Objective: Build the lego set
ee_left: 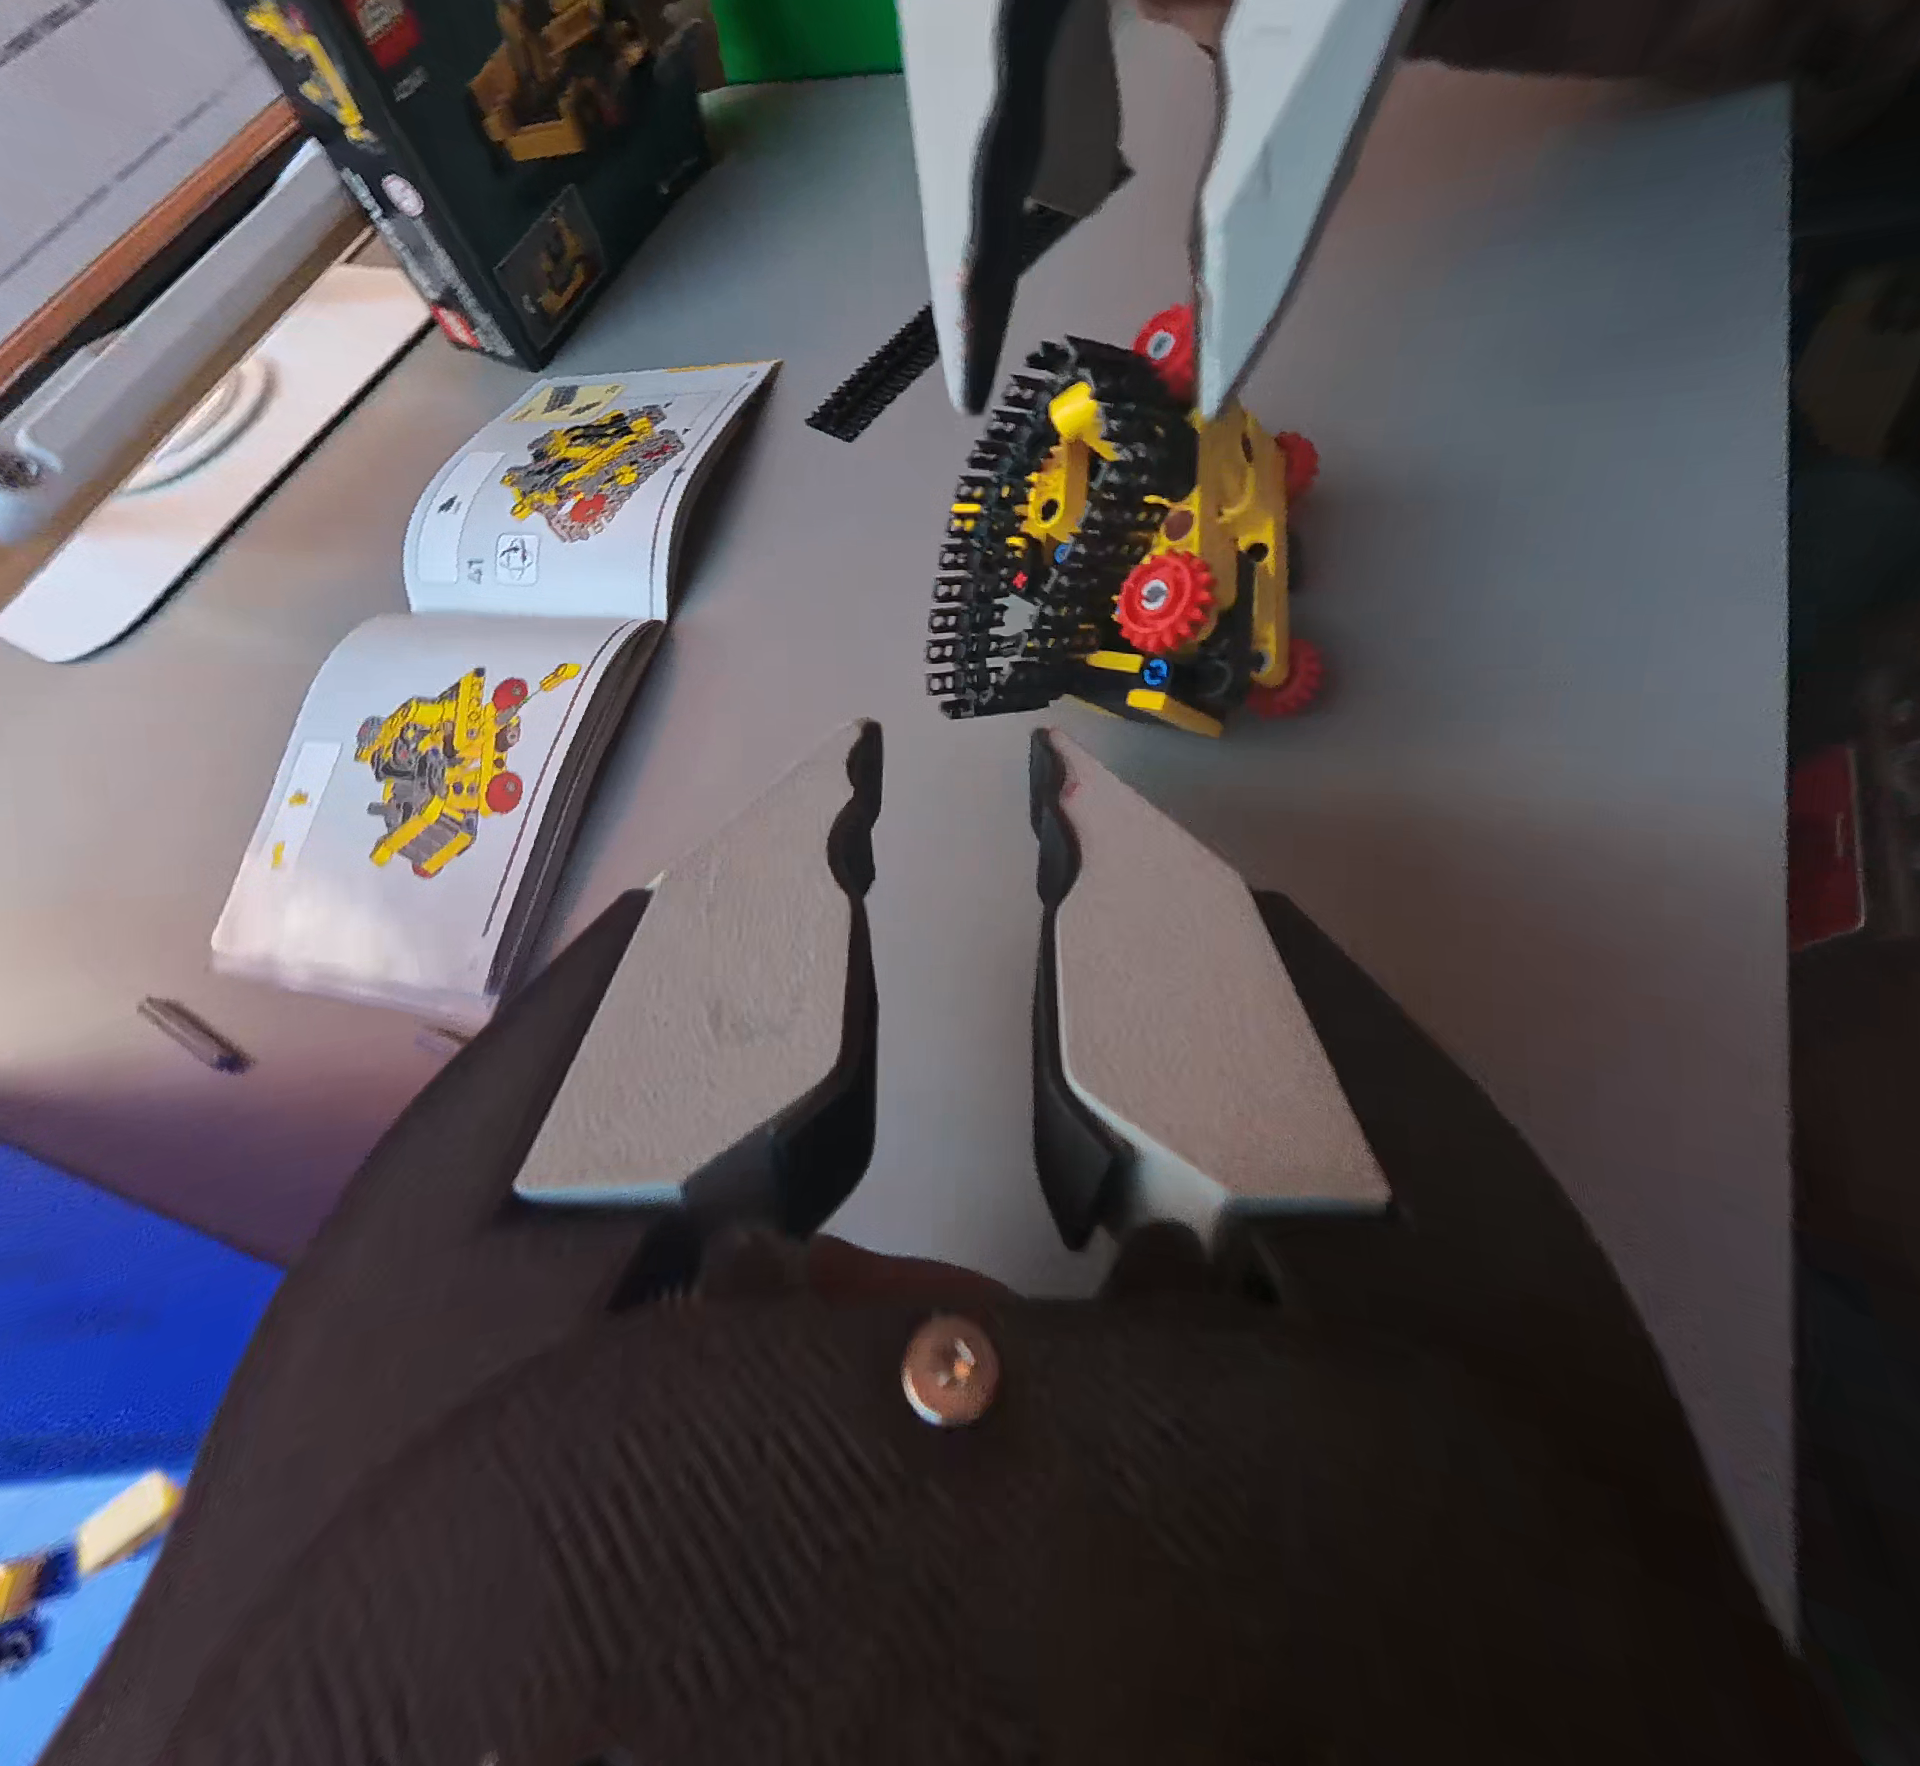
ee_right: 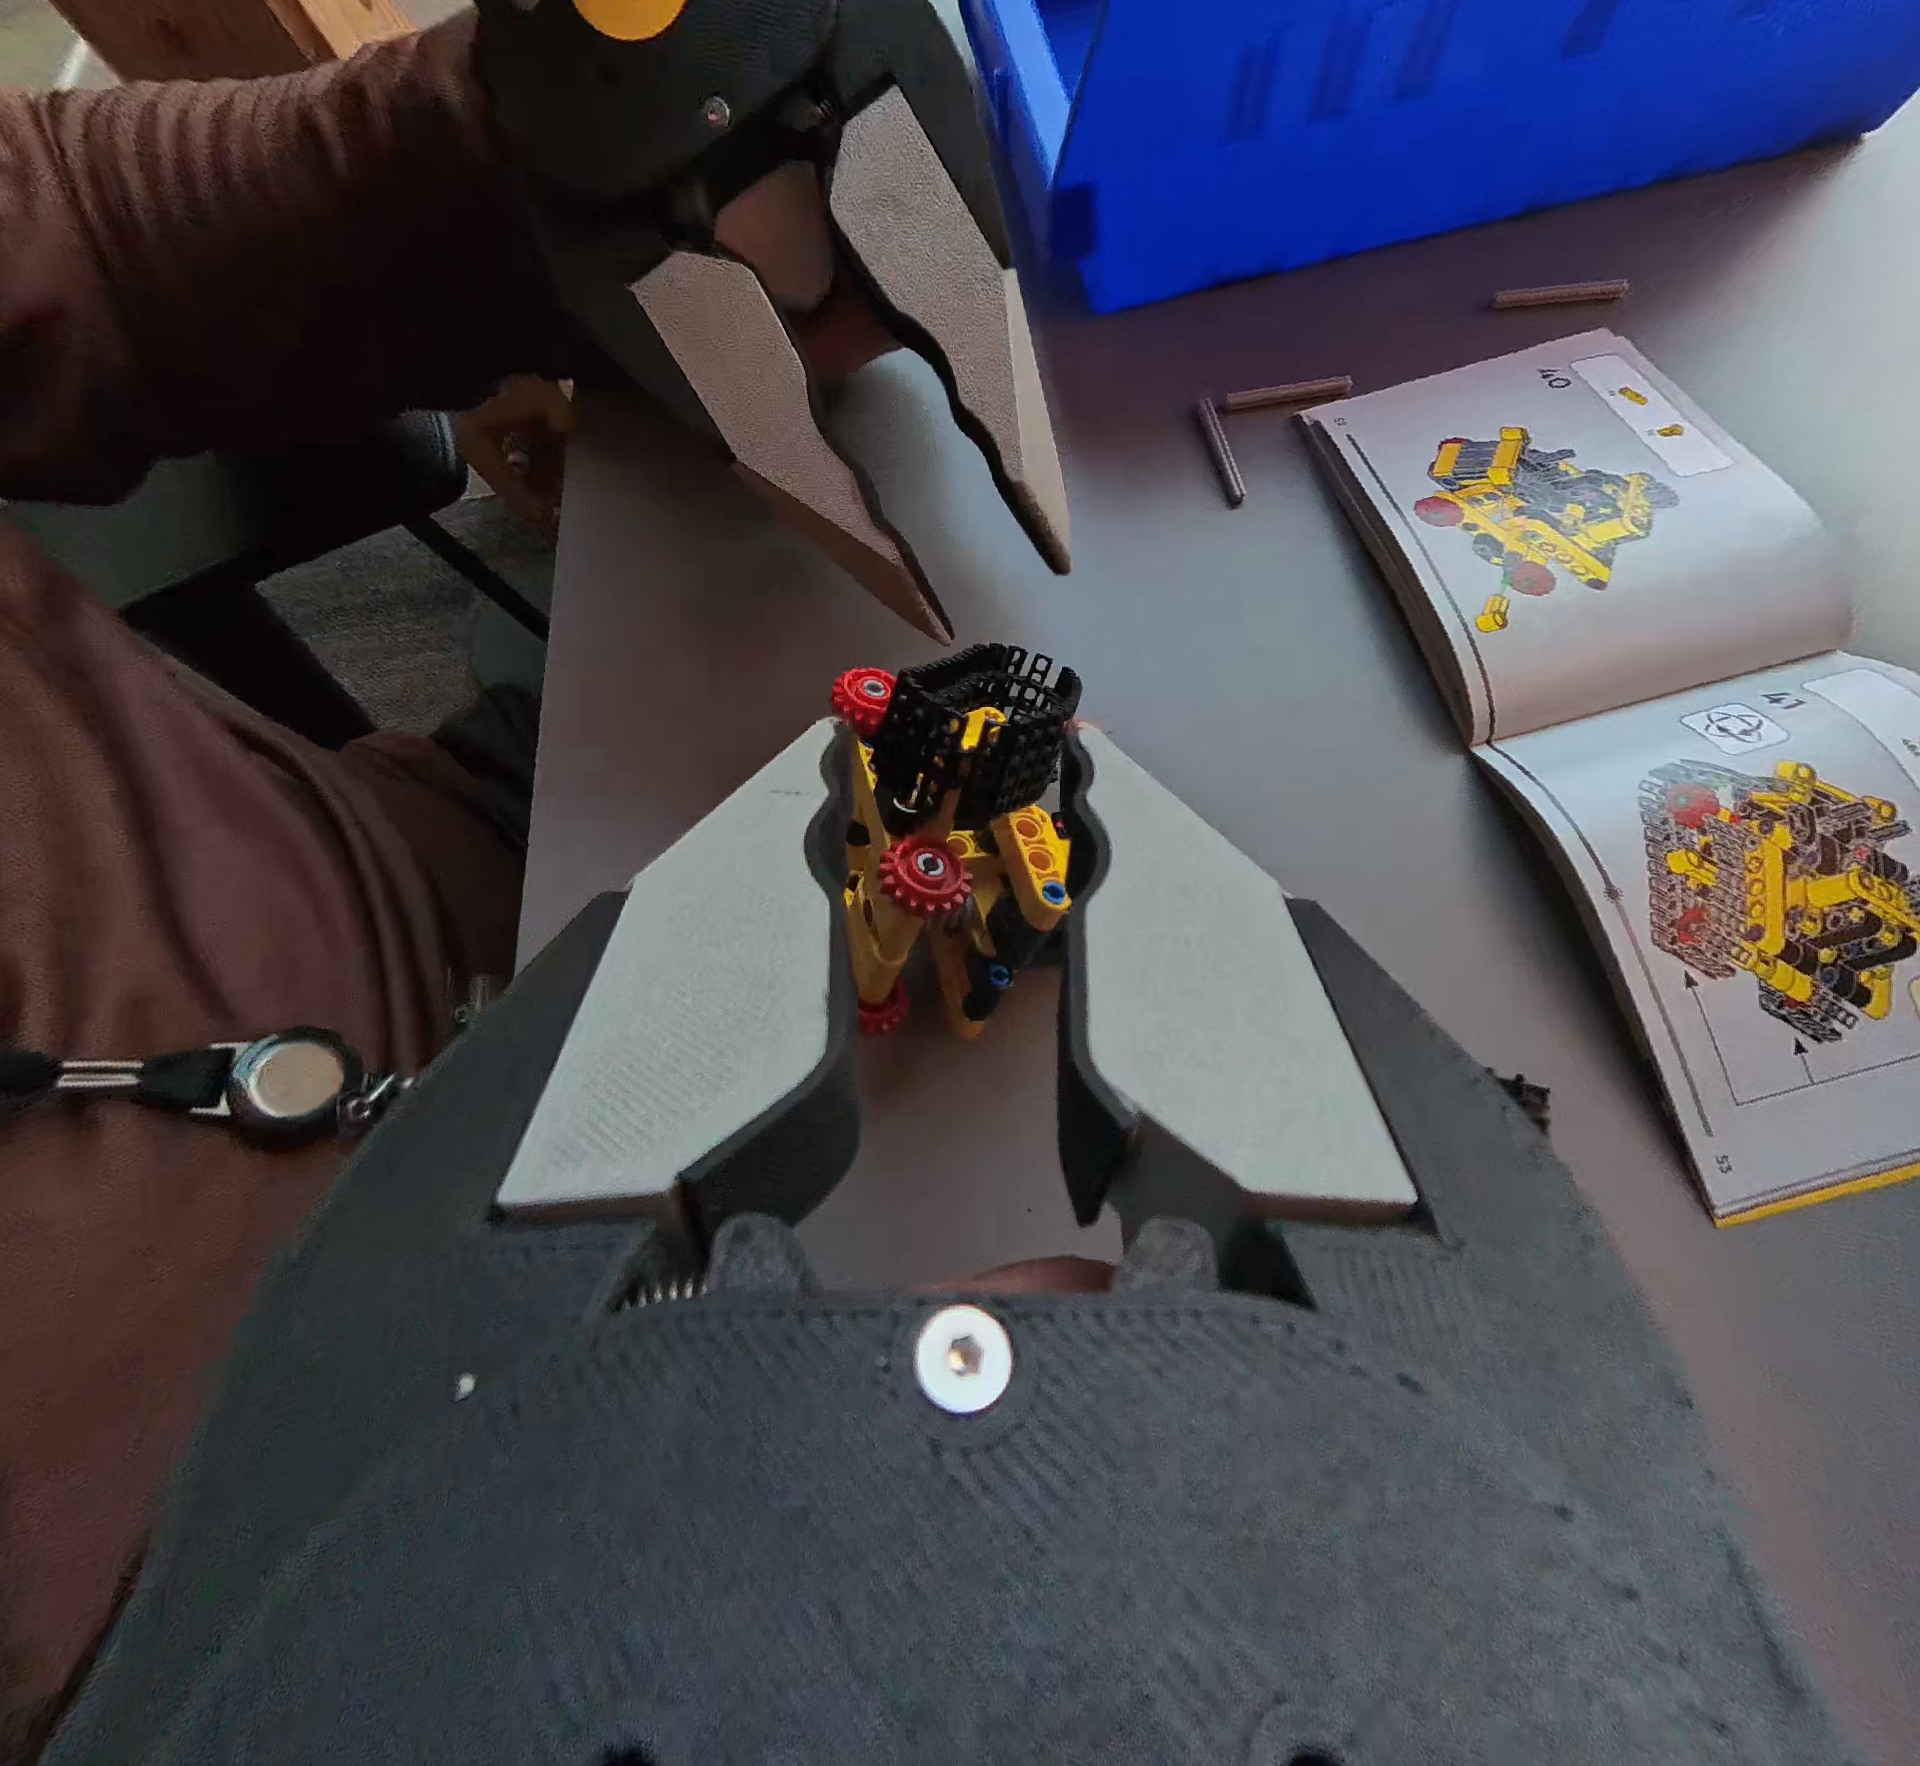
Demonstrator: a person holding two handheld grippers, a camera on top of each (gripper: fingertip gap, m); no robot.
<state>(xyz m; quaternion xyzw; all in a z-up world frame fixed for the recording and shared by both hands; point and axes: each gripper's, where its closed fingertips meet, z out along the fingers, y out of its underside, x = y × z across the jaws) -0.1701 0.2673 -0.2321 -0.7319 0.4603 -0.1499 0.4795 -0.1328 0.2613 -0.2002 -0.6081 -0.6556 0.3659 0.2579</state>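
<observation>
A partly built lego model [ee_right: 956,843] of yellow beams, red gears and a curved black track stands on end on the grey table [ee_right: 1299,781]. My right gripper [ee_right: 956,745] has its fingers pressed against both sides of the model's upper part. In the left wrist view it comes down from above [ee_left: 1091,402] onto the model [ee_left: 1122,553]. My left gripper [ee_left: 954,745] is open and empty, its tips just short of the model's base. In the right wrist view it hovers [ee_right: 1003,599] beyond the model's top. A loose black track strip [ee_left: 873,386] lies nearby.
An open instruction booklet [ee_left: 540,573] lies beside the model and also shows in the right wrist view [ee_right: 1662,677]. The set's box [ee_left: 468,85] stands behind it. A blue bin [ee_right: 1455,54] and brown sticks [ee_right: 1288,394] lie farther off. The table edge [ee_left: 1792,781] is close. One gripper's finger ends stand about 6 cm off the other's.
</observation>
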